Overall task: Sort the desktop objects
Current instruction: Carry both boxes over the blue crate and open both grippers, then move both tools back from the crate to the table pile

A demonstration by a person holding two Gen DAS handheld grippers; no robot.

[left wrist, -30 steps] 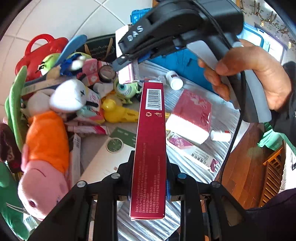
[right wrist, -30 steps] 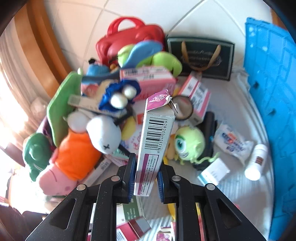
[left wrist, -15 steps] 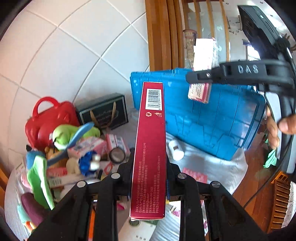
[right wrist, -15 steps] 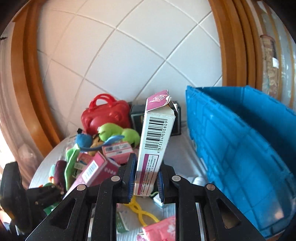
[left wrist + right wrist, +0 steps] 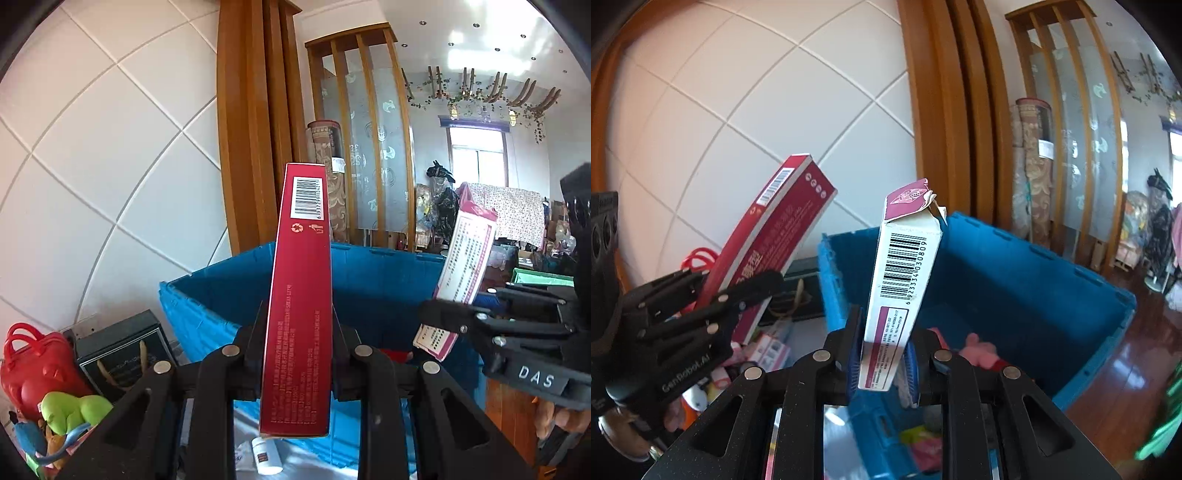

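Only the right wrist view looks down into the open blue plastic crate [image 5: 1015, 295], where a pink plush toy [image 5: 979, 349] lies on the floor of it; the left wrist view sees the crate [image 5: 221, 306] from lower, front wall and far inner wall only, but adds the heap beside it — a red plastic handbag [image 5: 33, 365], a dark gift box with a gold ribbon [image 5: 122, 350], a lime-green soft toy [image 5: 74, 408] and a small white pill bottle [image 5: 266, 456] lying below. The left gripper [image 5: 295, 354] has its jaws pinched on the lower part of a long dark-red cardboard box [image 5: 299, 306], held upright before the crate. The right gripper [image 5: 882, 365] pinches a narrow white-and-magenta carton with a torn top flap [image 5: 905, 280] between its blue pads [image 5: 854, 363], tilted slightly right, just in front of the crate's near wall.
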